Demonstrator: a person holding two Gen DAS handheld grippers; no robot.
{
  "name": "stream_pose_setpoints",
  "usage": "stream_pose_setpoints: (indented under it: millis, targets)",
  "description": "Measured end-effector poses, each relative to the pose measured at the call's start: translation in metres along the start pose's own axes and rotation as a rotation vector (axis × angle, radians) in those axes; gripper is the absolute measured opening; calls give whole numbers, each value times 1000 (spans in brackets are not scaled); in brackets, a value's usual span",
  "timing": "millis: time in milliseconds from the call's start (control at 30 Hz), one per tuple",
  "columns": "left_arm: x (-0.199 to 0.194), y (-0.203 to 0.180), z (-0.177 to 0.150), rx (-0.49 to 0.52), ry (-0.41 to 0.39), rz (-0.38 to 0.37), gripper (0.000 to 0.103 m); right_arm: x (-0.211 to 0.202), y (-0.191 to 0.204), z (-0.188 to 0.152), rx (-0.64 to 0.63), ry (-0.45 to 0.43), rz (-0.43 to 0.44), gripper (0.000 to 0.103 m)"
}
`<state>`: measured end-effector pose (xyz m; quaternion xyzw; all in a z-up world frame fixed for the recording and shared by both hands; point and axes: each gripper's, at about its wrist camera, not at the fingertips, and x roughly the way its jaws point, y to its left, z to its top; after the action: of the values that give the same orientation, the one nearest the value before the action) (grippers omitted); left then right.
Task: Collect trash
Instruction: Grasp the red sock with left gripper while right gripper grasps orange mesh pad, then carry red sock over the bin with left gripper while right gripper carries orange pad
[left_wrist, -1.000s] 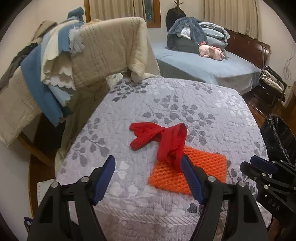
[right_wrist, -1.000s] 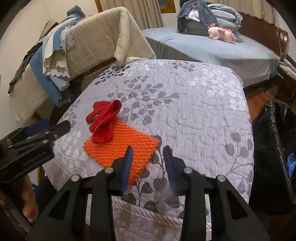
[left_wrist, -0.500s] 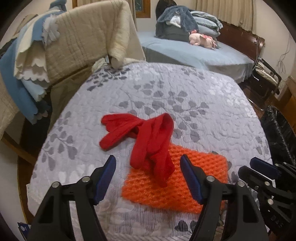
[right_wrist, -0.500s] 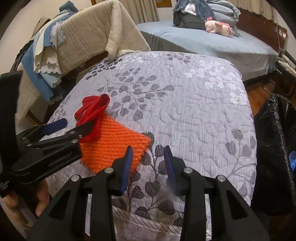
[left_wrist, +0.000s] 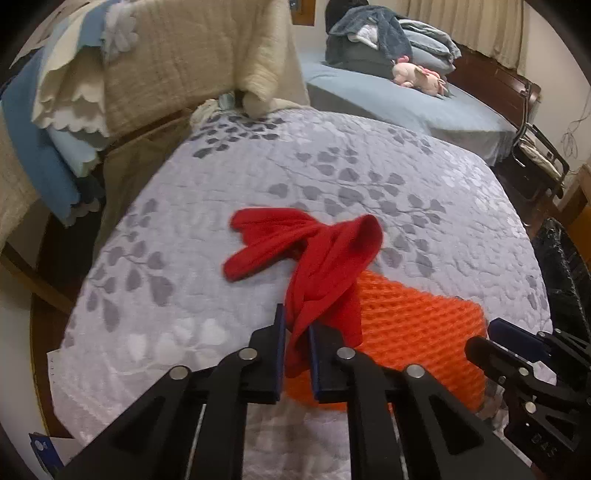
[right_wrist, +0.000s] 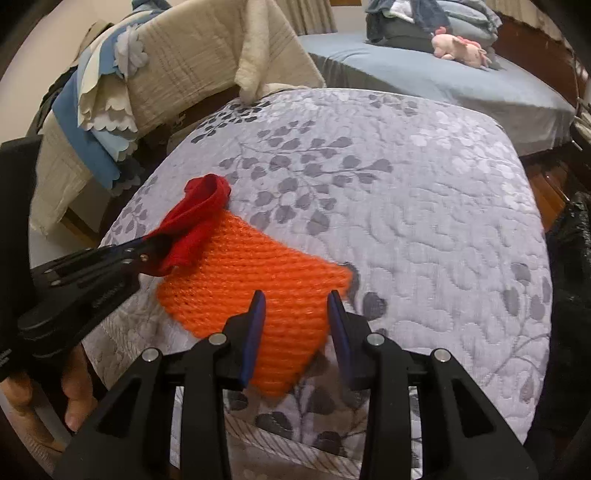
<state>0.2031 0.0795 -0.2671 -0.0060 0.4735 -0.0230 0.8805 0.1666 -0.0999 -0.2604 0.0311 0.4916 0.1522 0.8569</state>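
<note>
A red strip of cloth (left_wrist: 314, 251) lies twisted on a grey leaf-patterned quilt (left_wrist: 332, 166), its near end draped over an orange foam net (left_wrist: 413, 325). My left gripper (left_wrist: 295, 321) has its jaws closing, and the pads pinch the near end of the red cloth (right_wrist: 199, 210). In the right wrist view the left gripper (right_wrist: 155, 254) comes in from the left. My right gripper (right_wrist: 296, 299) hovers over the near corner of the orange net (right_wrist: 258, 266); its jaws are opening, the net lies between the fingers, and the pads are not pressing on it.
A black trash bag (left_wrist: 565, 266) stands at the quilt's right edge. Folded blankets (left_wrist: 147, 66) hang over a chair at the back left. A blue bed (left_wrist: 388, 99) with a pink plush toy lies behind. A person's hand (right_wrist: 77, 398) holds the left gripper.
Both grippers came down and closer to the quilt. The left gripper's jaws, wide apart before, have shut on the near end of the red cloth. The right gripper now sits over the orange net.
</note>
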Motion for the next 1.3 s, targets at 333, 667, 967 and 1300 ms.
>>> stream_pose_setpoints:
  millis: [333,667,967,1300]
  targets:
    - [-14,41,-20,-43,18,46,9,21,9,-4,-4,37,0,57]
    - [-10,34,-18,-22,23,26,41,28,8,-6,-28,64,-8,43]
    - [6,28,-16,-10,54,9,8,25,5,-6,-11,54,15,20]
    - [-26,26,-9,-19,-2,-5,1,-5,-7,4,27,-8,18,15]
